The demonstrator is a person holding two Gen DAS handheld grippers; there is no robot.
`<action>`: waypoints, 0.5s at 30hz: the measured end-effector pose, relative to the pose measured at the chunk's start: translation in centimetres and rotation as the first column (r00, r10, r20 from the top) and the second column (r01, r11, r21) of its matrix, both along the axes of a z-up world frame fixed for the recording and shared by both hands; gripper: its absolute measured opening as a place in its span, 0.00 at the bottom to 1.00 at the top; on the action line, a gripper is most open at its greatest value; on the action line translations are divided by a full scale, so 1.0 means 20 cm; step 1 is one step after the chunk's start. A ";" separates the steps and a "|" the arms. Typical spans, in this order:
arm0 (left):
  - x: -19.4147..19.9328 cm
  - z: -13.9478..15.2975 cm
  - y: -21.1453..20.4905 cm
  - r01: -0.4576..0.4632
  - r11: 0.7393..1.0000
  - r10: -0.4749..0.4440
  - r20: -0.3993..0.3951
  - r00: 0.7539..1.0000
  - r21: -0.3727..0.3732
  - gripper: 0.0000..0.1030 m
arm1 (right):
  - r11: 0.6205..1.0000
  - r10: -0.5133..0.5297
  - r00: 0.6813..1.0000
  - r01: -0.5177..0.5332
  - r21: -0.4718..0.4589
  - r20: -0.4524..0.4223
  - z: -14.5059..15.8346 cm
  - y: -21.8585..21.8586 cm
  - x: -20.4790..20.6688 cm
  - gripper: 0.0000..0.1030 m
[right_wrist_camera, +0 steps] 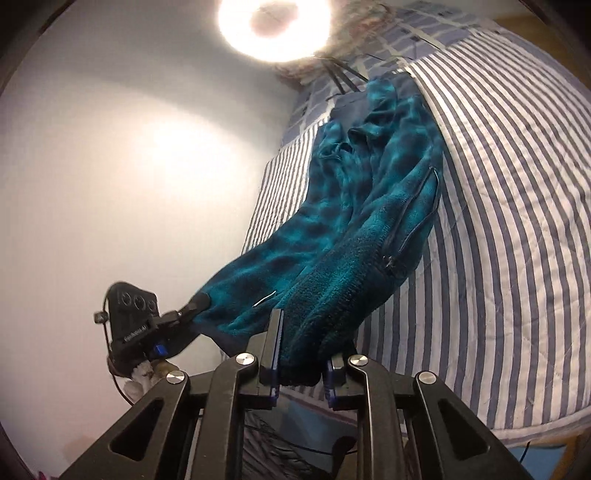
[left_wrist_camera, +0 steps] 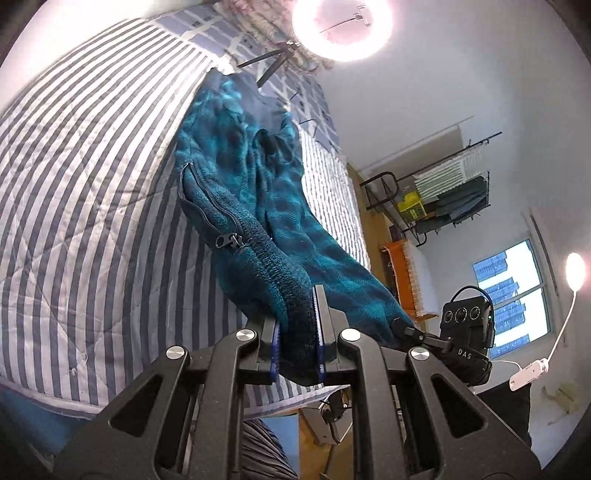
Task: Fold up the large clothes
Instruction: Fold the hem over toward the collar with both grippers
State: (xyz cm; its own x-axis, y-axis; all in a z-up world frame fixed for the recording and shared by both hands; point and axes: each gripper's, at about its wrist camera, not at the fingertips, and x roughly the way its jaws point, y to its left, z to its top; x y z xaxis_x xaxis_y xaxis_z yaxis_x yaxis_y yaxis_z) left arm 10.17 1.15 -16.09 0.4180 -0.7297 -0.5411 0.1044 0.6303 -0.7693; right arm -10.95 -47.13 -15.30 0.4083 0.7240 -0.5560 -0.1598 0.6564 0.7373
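A teal fleece jacket (left_wrist_camera: 243,192) with zipped pockets lies stretched over a blue-and-white striped quilt (left_wrist_camera: 92,184). My left gripper (left_wrist_camera: 298,328) is shut on the jacket's ribbed hem. My right gripper (right_wrist_camera: 301,343) is shut on the hem's other corner of the same jacket (right_wrist_camera: 369,192). Both hold the hem lifted off the quilt (right_wrist_camera: 498,221), with the far part of the jacket resting on it. The right gripper also shows in the left wrist view (left_wrist_camera: 413,332), and the left gripper shows in the right wrist view (right_wrist_camera: 192,306).
A bright ring light (left_wrist_camera: 341,26) on a tripod stands beyond the bed. A wire rack with clothes (left_wrist_camera: 443,195), a window (left_wrist_camera: 509,291) and a small lamp (left_wrist_camera: 574,273) are to the right. A white wall (right_wrist_camera: 129,184) is to the left.
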 end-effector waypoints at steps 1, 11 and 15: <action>0.00 -0.03 0.01 -0.009 1.000 0.009 -0.019 1.000 0.001 0.12 | 1.000 -0.009 1.000 0.009 0.004 -0.017 -0.02 -0.01 0.01 0.16; 0.10 -0.22 0.02 -0.049 0.999 0.049 -0.170 0.984 0.008 0.12 | 0.994 -0.063 0.985 0.077 0.078 -0.163 -0.20 -0.09 0.11 0.16; 0.28 -0.17 0.00 -0.072 0.997 0.075 -0.142 0.987 0.030 0.12 | 0.991 -0.086 0.985 0.100 0.088 -0.152 -0.17 -0.11 0.24 0.16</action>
